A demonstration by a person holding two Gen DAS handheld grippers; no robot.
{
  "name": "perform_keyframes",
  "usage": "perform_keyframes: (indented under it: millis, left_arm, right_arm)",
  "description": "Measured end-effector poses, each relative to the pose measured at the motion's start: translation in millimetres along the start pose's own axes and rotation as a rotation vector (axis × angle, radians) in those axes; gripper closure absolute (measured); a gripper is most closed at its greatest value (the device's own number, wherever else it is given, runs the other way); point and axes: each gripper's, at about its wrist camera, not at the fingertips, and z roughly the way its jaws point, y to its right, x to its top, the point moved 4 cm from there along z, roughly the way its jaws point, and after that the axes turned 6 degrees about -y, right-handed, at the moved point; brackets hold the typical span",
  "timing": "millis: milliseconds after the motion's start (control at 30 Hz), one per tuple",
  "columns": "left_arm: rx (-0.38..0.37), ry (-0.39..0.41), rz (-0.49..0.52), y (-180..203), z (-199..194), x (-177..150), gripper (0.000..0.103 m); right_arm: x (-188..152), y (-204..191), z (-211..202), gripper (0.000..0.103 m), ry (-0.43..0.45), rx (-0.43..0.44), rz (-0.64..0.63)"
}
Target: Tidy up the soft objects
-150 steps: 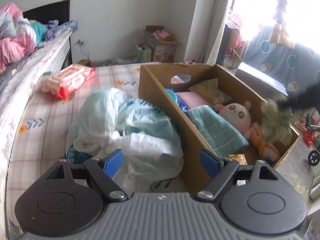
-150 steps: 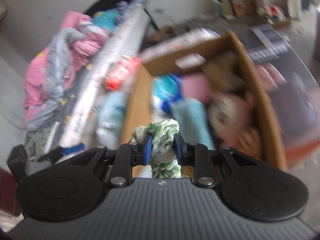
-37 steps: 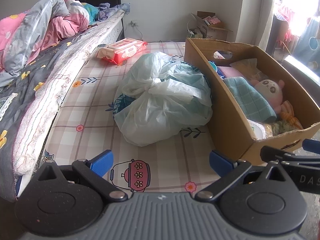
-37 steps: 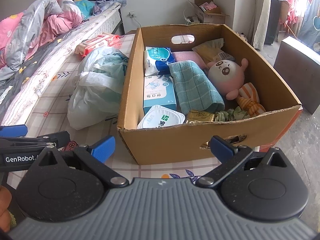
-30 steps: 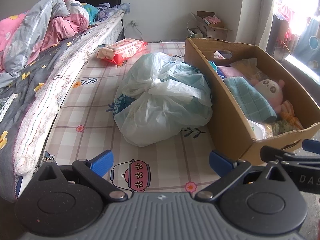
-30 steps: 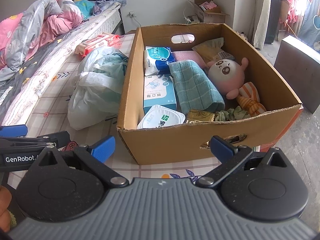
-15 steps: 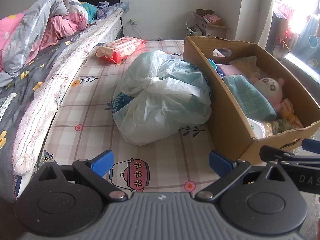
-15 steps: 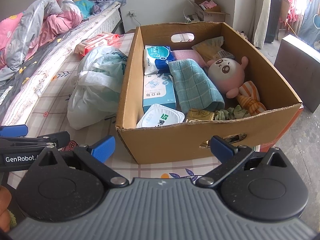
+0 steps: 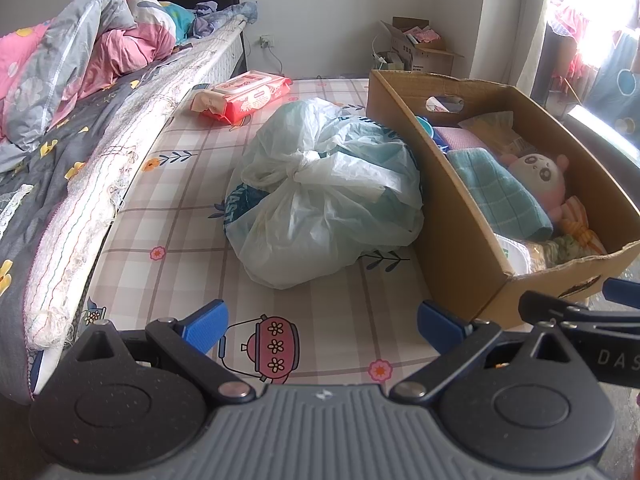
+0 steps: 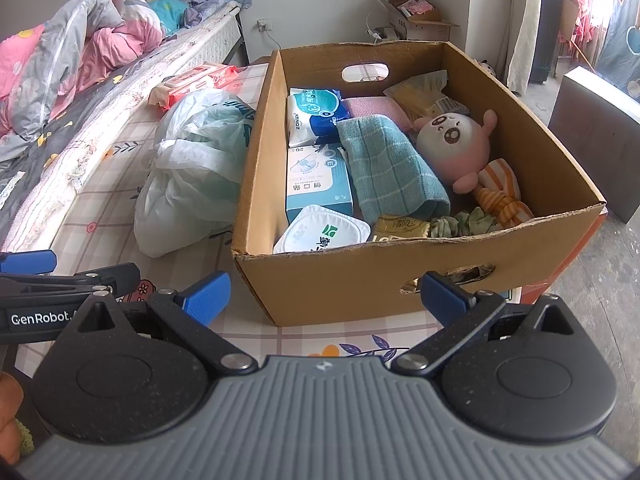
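Note:
A cardboard box stands on the checked mattress. Inside lie a teal towel, a pink round plush, an orange striped cloth, a green scrunchie, tissue packs and a white mask. Left of the box sits a tied white plastic bag. My right gripper is open in front of the box's near wall, holding nothing. My left gripper is open over the mattress, short of the bag.
A red wet-wipes pack lies far back on the mattress. A bed with a pink and grey quilt runs along the left. A dark cabinet stands right of the box. Small cartons sit by the far wall.
Five seconds ago my right gripper was shut on the green scrunchie; the scrunchie now lies in the box and the gripper is open. Both grippers have pulled back and barely moved in the last second.

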Motion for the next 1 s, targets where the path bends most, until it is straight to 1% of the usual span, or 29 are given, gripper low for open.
perform_keyframes:
  millis: [1000]
  left_arm:
    - [0.001,-0.005,0.003,-1.6,1.9,-1.7,0.002]
  right_arm:
    - [-1.5,0.5,1.5,0.001,-0.003,0.002,0.002]
